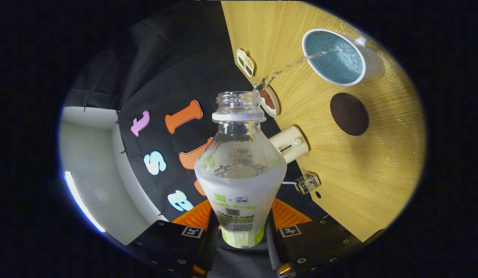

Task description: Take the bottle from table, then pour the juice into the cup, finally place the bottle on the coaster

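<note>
The tongs [239, 227] grip 1 uncapped plastic bottle [239, 170] by its lower body, 1 finger [192, 222] pressed to each side of the label. The bottle is tipped so that its open mouth points toward the counter [362, 166], and 1 thin stream of clear liquid [297, 63] arcs from the mouth into 1 white cup [341, 58] with a speckled blue-green inside. The cup stands beyond the fingers near the counter's far edge, its handle turned away from the bottle. 1 round dark coaster [349, 114] lies bare on the wood just beside the cup, between the cup and the wide open stretch of counter nearer the tongs.

Along the counter's edge where it meets the booth wall sit 5 small items in a loose row: 1 small card-like piece [245, 61], 1 round disc with a brown centre [270, 101] partly hidden behind the bottle's neck, 1 cream-coloured device [290, 143] close behind the bottle's shoulder, 1 small clear ridged piece [307, 183], and 1 small dark dot [318, 194] that is too small to tell apart.

The bottle hangs over that edge, clear of the wood. The middle of the counter around the coaster is open wood, as is the part nearest the tongs.
</note>
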Available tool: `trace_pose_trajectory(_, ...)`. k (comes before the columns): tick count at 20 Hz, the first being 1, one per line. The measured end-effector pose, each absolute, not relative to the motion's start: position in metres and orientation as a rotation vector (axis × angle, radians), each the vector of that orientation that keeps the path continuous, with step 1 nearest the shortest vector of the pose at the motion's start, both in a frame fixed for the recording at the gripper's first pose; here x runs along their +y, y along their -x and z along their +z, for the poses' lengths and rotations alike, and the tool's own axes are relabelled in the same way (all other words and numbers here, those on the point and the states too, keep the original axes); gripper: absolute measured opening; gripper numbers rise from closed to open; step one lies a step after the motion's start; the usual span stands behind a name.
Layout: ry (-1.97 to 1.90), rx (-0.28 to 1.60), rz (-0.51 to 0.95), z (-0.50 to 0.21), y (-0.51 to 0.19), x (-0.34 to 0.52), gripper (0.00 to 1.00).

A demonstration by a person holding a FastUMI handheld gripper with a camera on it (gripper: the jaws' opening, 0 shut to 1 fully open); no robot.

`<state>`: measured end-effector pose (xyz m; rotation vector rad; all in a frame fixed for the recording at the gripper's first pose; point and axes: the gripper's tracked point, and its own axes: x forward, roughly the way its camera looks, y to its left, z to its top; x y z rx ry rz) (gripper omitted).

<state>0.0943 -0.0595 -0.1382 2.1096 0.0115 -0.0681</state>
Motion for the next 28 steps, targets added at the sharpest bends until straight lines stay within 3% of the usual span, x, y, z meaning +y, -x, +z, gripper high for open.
trace_pose_trajectory(28, -2.062, 0.048, -0.118, -0.151, -0.094, -0.067, 0.56)
